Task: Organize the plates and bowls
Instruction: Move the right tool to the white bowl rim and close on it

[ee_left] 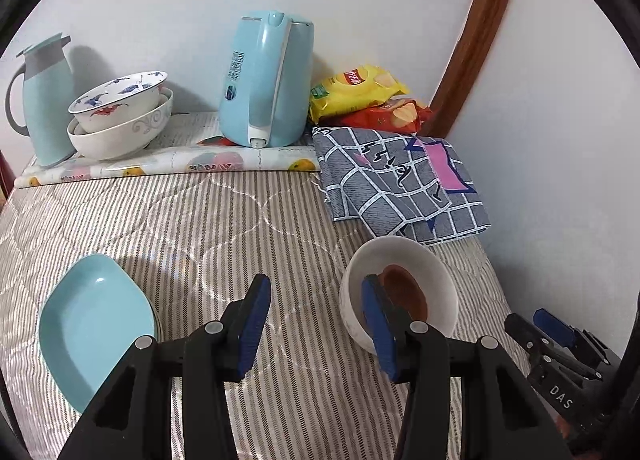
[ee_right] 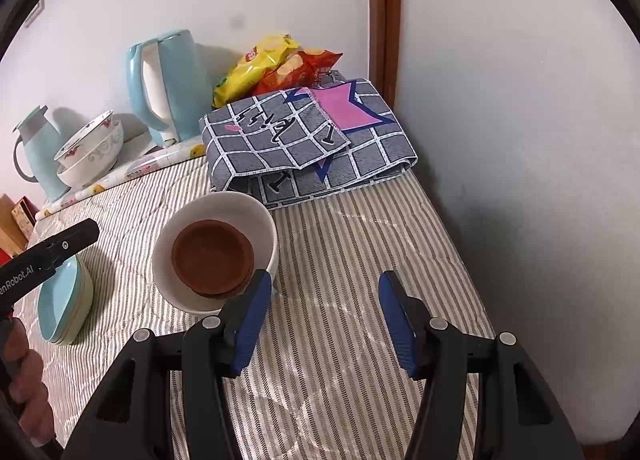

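A white bowl (ee_left: 400, 256) with brown saucers (ee_left: 404, 288) stacked inside stands on the striped cloth at the right. A light blue plate (ee_left: 92, 324) lies at the left. My left gripper (ee_left: 316, 284) hovers open between them over bare cloth, holding nothing. In the right wrist view my right gripper (ee_right: 324, 284) is open and empty. Its left finger sits just beside the white bowl (ee_right: 224, 208) that holds the brown saucers (ee_right: 212, 256). The blue plates (ee_right: 64, 300) form a small stack under the left gripper (ee_right: 80, 234). Two patterned bowls (ee_left: 120, 116) are nested at the back left.
A blue kettle (ee_left: 268, 80) and a blue jug (ee_left: 44, 100) stand on a flowered mat at the back wall. Snack bags (ee_left: 360, 96) and a folded checked cloth (ee_left: 400, 180) fill the back right corner. A white wall runs along the right side. A hand (ee_right: 24, 380) shows at lower left.
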